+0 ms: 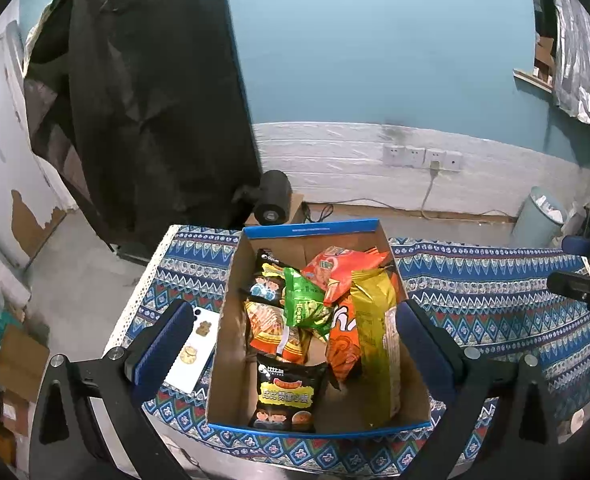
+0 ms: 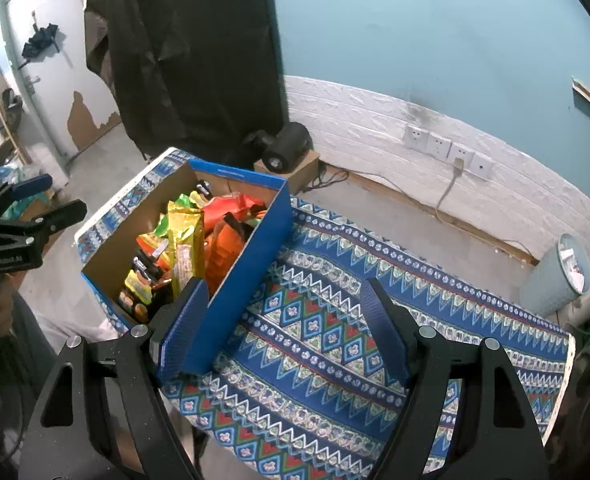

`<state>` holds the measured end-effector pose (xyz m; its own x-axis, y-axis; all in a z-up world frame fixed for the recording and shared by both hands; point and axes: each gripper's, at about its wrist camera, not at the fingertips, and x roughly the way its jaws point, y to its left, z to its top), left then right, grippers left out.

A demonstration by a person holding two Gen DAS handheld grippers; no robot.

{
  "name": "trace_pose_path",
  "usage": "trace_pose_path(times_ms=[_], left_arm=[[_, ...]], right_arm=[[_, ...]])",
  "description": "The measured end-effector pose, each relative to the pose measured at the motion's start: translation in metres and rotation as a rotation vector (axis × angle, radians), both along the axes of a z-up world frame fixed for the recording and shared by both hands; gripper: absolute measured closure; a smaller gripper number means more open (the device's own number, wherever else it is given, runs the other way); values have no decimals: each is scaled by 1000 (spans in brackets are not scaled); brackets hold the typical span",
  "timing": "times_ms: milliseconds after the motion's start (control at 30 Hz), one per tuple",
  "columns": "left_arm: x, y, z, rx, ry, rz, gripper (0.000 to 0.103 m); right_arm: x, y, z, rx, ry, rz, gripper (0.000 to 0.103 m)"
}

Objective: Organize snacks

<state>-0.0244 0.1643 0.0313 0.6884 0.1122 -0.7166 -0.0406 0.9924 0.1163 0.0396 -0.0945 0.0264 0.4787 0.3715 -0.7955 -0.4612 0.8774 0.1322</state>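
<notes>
I hold the left hand-held gripper (image 1: 295, 344) released above the blue-rimmed cardboard box (image 1: 311, 229) of foil snack packets (image 1: 301, 300) on the patterned-cloth counter (image 2: 335, 320). The right hand-held gripper (image 2: 283, 328) hangs released, right of the box.

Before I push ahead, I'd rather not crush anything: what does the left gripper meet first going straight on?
Probably the snack packets in the open box: the left gripper is open and straddles it, likely reaching the green packet first; depth is unclear.
</notes>
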Motion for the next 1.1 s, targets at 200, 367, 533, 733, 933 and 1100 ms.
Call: trace_pose_path(times_ms=[200,367,533,733,933,1100], left_arm=[[0,-1,0,1,2,-1,1],[0,-2,1,0,2,-3,1],[0,-3,1,0,3,-7,1],[0,-4,1,2,3,-6,1],[-1,-4,1,5,2,-5,1],[-1,-4,1,12,1,-3,1]], right_arm=[[0,2,1,2,-4,4,26],[0,2,1,0,-2,7,26],[-2,3,1,-2,-1,9,26],[-2,3,1,-1,-1,6,26],[-2,3,1,-5,2,10,26],[-3,4,1,-5,2,12,26]])
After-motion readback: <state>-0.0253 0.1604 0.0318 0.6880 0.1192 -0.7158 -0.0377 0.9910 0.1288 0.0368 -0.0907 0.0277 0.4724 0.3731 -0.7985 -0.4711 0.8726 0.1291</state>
